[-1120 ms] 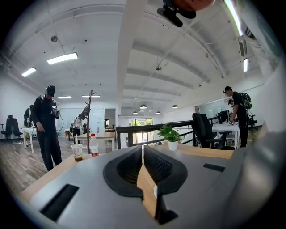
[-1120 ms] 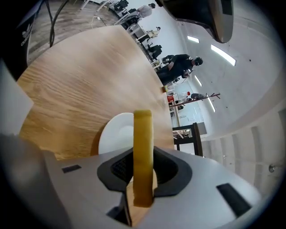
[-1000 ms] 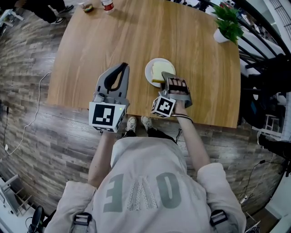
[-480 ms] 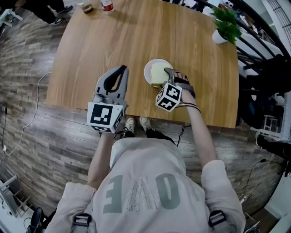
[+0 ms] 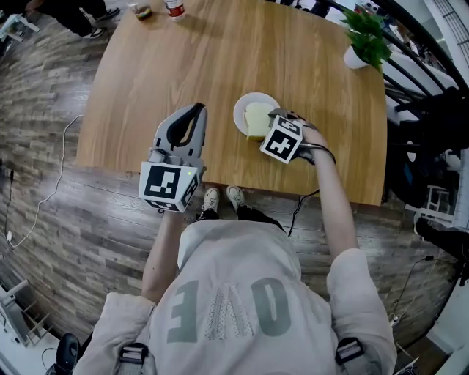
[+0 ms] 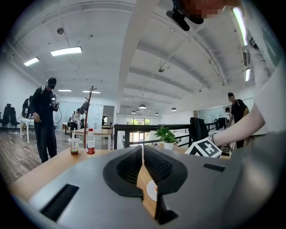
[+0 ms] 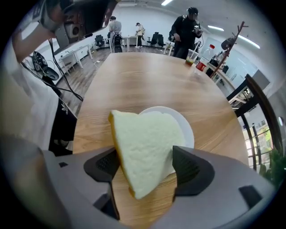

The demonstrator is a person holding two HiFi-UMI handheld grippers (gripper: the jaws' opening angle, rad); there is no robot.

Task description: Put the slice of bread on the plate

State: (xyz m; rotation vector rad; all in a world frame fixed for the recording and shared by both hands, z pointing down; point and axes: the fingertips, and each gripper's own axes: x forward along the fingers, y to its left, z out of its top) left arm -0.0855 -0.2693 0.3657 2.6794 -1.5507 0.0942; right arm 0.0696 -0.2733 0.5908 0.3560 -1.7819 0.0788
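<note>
The slice of white bread [image 7: 147, 143] lies tilted on the white plate [image 7: 181, 120], its near corner hanging over the plate's rim above the wooden table [image 5: 220, 58]. My right gripper [image 7: 145, 159] points steeply down at it. Its jaws have just been opening and stand wide on either side of the slice, not pressing it. From the head view the bread [image 5: 256, 117] and plate [image 5: 239, 113] sit near the table's front edge, with the right gripper [image 5: 272, 117] right beside them. My left gripper [image 5: 196, 110] is held level to the plate's left, shut and empty, its tips [image 6: 143, 150] meeting.
A potted plant [image 5: 366, 36] stands at the table's far right corner. A bottle [image 5: 174, 7] and a cup [image 5: 141, 11] stand at the far left edge. A black railing [image 5: 410, 66] runs along the right. People stand beyond the table.
The right gripper has tipped to point more steeply down and shifted slightly right, its marker cube swinging round. Its jaws have opened off the bread, which now rests on the plate. The left gripper stayed put.
</note>
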